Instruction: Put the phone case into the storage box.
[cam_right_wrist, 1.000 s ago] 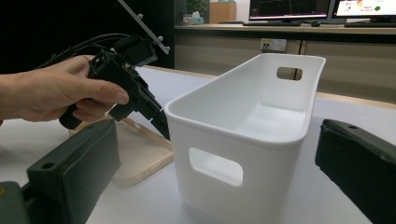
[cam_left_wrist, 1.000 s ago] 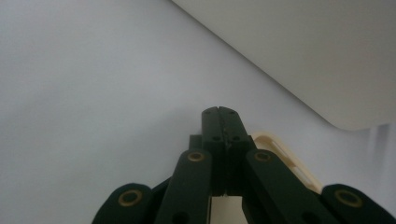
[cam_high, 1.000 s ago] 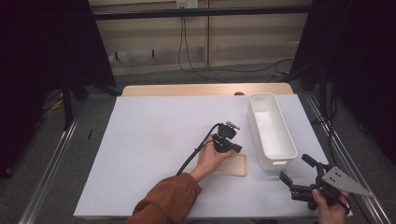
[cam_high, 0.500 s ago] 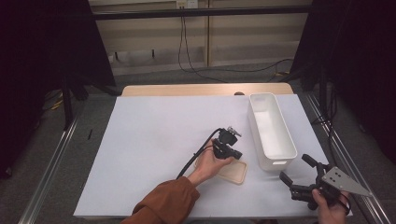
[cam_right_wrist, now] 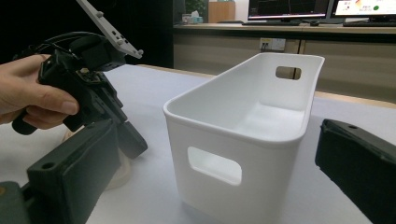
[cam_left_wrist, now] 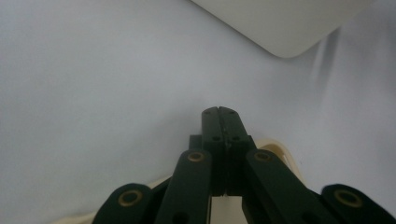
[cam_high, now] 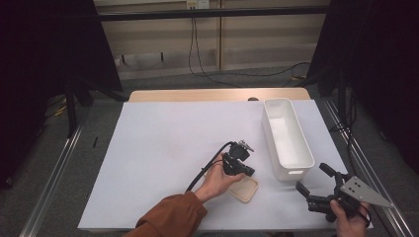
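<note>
Cream-coloured flat rounded-rectangle lid (cam_high: 243,189) lies on the white table sheet (cam_high: 163,148), at about 7 o'clock from the white plastic bin with handle cut-outs (cam_high: 287,137) and just beside that bin's near end. Your left gripper (cam_high: 245,170) sits directly over the lid's far-left part, its jaws pressed together with nothing between them; in the left gripper view (cam_left_wrist: 219,122) the closed tips point past the lid's pale rim (cam_left_wrist: 280,151) toward the bin's corner (cam_left_wrist: 285,28). Whether the tips touch the lid cannot be told. The lid's long axis runs roughly 10 to 4 o'clock, away from your left hand (cam_high: 217,178). Your right gripper (cam_high: 316,183) rests at the sheet's near-right corner, jaws spread wide and empty, at 4 o'clock from the lid and farther from it than the left. Open sheet extends broadly toward 9 and 12 o'clock; room is tighter toward 3 o'clock, where the bin wall (cam_right_wrist: 219,154) stands, and the near table edge lies close at 6 o'clock.
</note>
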